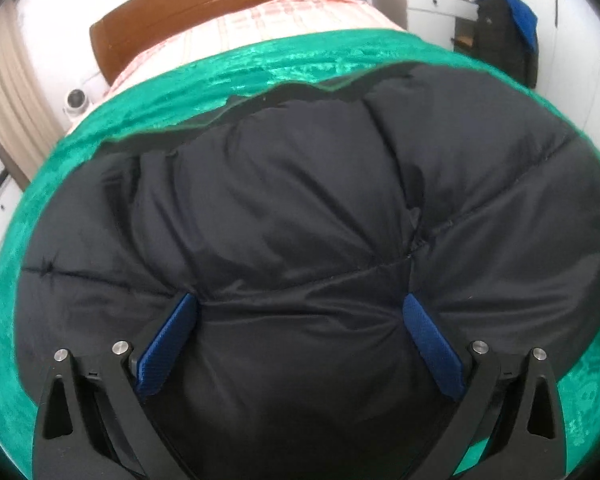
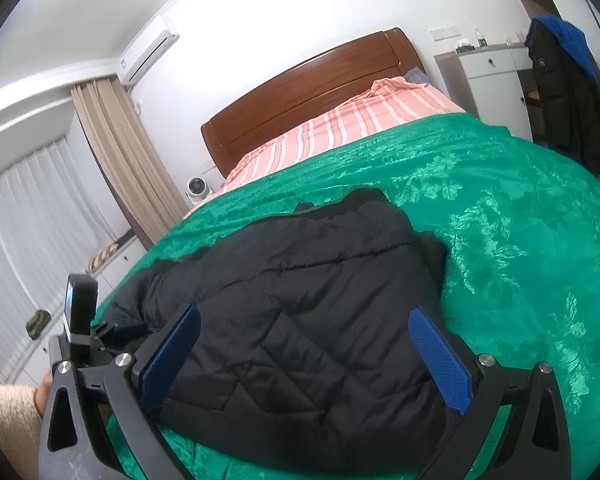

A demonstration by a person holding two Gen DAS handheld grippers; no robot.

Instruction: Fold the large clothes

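A black quilted puffer jacket [image 1: 300, 208] lies folded in a thick bundle on the green bedspread [image 1: 260, 64]. My left gripper [image 1: 300, 304] is open, its blue pads pressed down into the jacket's near part, which bulges between them. In the right wrist view the jacket [image 2: 308, 288] lies on the green bedspread [image 2: 520, 240]. My right gripper [image 2: 304, 316] is open and hovers over the jacket's near edge, holding nothing. The left gripper's body [image 2: 80, 312] shows at the jacket's left end.
A wooden headboard [image 2: 312, 92] and pink striped bedding [image 2: 340, 128] lie at the bed's far end. A white cabinet [image 2: 496, 80] and dark clothes with a blue garment [image 2: 560, 92] stand at the right. Curtains [image 2: 120, 160] and a small white fan [image 2: 198, 190] are at the left.
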